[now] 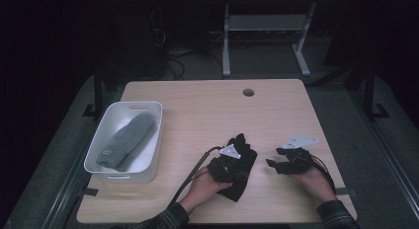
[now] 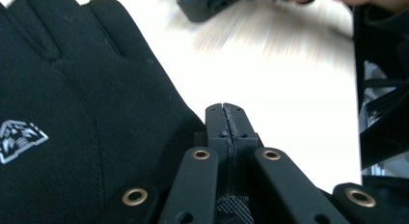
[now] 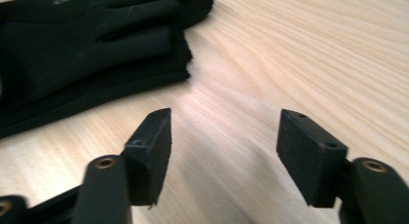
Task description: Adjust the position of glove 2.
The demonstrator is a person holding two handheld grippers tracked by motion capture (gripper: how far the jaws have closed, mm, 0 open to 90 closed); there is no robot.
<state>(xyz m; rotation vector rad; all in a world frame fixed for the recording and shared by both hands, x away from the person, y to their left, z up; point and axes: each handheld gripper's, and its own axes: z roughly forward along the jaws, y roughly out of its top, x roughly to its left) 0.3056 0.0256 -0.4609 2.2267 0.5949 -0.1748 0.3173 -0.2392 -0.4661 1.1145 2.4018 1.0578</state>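
Observation:
A black glove [image 1: 248, 159] with a small white logo lies flat on the wooden table [image 1: 197, 115], right of the middle near the front. My left gripper [image 1: 228, 162] rests over it. In the left gripper view its jaws [image 2: 225, 108] are pressed together at the glove's [image 2: 72, 113] right edge, and no cloth shows between the tips. My right gripper [image 1: 273, 164] hovers just right of the glove, pointing toward it. Its pads [image 3: 224, 137] stand apart over bare wood with nothing between them, and the glove [image 3: 72, 55] lies beyond. The right gripper [image 2: 207, 4] also appears blurred in the left gripper view.
A white bin [image 1: 148, 140] at the table's left holds a grey knitted item [image 1: 126, 140]. A round cable hole [image 1: 248, 92] sits near the far edge. Another table's white legs [image 1: 226, 41] stand on the floor behind.

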